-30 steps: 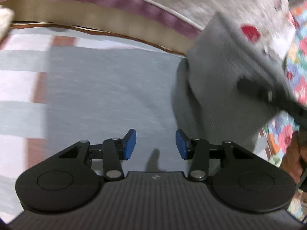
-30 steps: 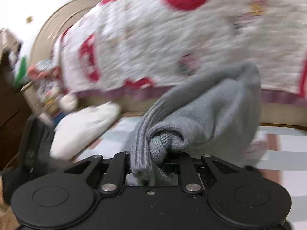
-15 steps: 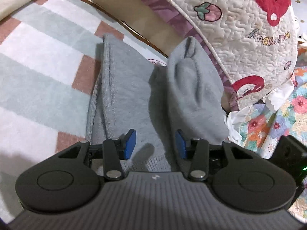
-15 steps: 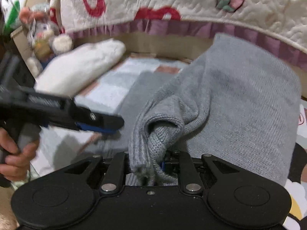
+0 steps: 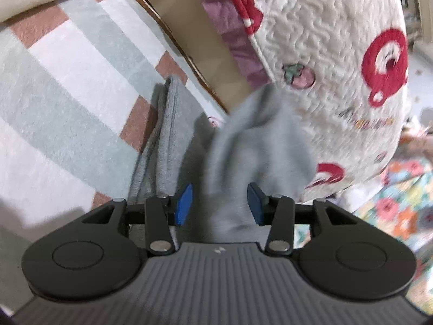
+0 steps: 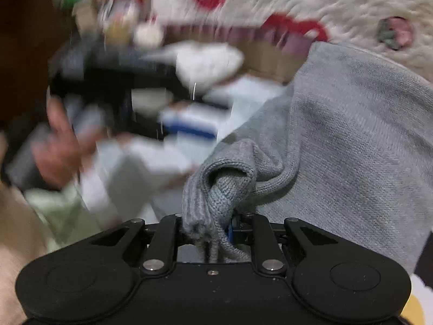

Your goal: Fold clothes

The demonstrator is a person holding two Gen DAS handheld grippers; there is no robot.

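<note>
On rug, beside quilt: sweater lies half folded. Right gripper stays clamped on bunched knit, has carried flap lower. Left gripper half open, empty (flap now between jaws, untouched). Fold nearly closed.

Grey sweater now bunched between left jaws

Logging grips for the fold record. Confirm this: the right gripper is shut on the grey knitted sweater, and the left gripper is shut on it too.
Wrong on the left. The left wrist view shows the left gripper open, blue pads apart with grey fabric between them unpinched. The right gripper is shut on the grey knitted sweater, as stated.
</note>
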